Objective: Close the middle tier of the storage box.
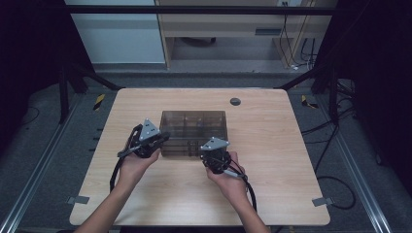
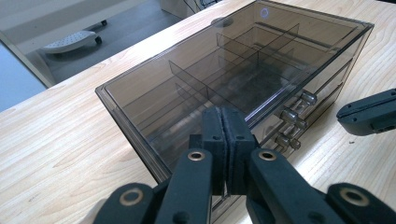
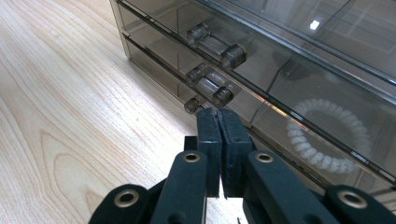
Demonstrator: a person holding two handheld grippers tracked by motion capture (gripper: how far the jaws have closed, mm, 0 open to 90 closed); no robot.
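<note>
My left gripper (image 2: 223, 154) and right gripper (image 3: 218, 154) are both closed, empty. The right sits at the lowest handle (image 3: 192, 104), possibly touching. Pushing could skid the smoked drawer box (image 1: 193, 133) off line.

Glossy, smoke-tinted clear plastic drawer box (image 2: 243, 70) with smooth clear knobs (image 3: 215, 46); matt pale wood-grain table (image 3: 70, 116); matt black gripper (image 2: 223, 140) with brassy rivets.

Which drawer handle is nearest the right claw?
The lowest handle on the smoked drawer box, just past the shut right claw. The two clear bar handles above it, and, sit farther off.
</note>
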